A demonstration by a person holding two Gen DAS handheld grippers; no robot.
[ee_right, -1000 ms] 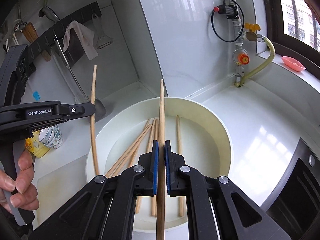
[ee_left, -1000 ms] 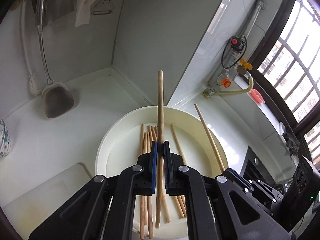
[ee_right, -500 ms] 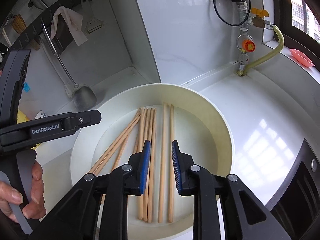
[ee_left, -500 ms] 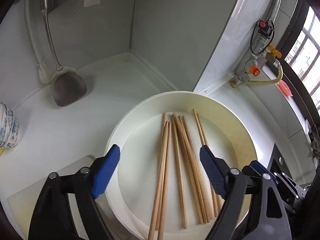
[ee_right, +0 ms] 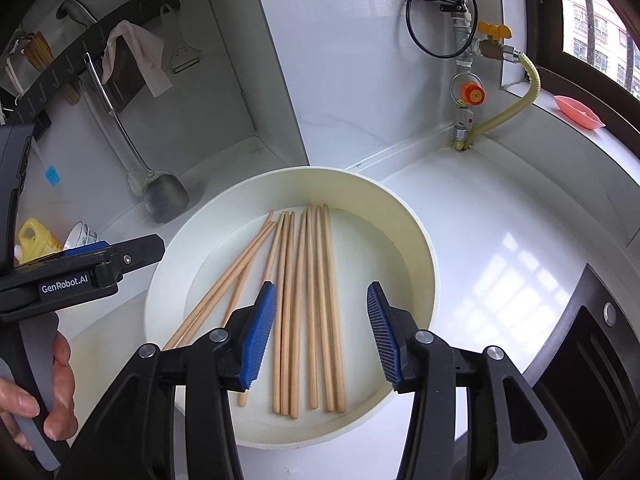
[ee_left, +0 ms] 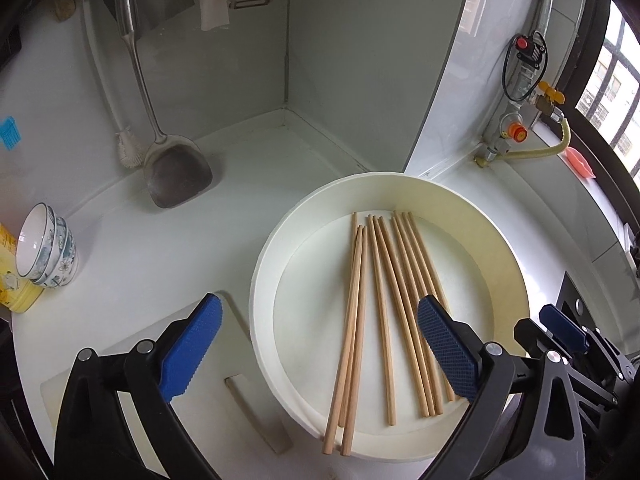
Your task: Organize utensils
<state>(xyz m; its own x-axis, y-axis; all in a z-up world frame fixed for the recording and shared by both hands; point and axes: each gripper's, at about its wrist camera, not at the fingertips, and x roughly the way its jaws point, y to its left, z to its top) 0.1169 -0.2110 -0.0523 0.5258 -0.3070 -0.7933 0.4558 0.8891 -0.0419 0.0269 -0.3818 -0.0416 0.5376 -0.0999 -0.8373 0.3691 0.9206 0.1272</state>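
Note:
Several wooden chopsticks [ee_left: 384, 300] [ee_right: 304, 300] lie side by side in a round white basin [ee_left: 508, 264] [ee_right: 416, 232] on the white counter. My left gripper [ee_left: 320, 356] hovers over the basin's near rim, its jaws still opening wide, nothing between the blue pads. My right gripper [ee_right: 320, 336] hangs above the near ends of the chopsticks, jaws opening, pads touching nothing. The left gripper [ee_right: 112, 256] also shows at the left of the right wrist view, held by a person's hand [ee_right: 36, 396].
A metal spatula [ee_left: 176, 172] and a brush hang against the back wall. Stacked bowls [ee_left: 44, 248] and a yellow bottle [ee_left: 16, 292] stand at the left. A white cutting board [ee_left: 200, 408] lies beside the basin. Gas valve and hose [ee_right: 476, 92] sit at the back right; a stove [ee_right: 592, 352] at the right.
Each gripper was shut on one upright chopstick; both have opened and the two chopsticks now lie in the basin with the others. The left view tipped further down.

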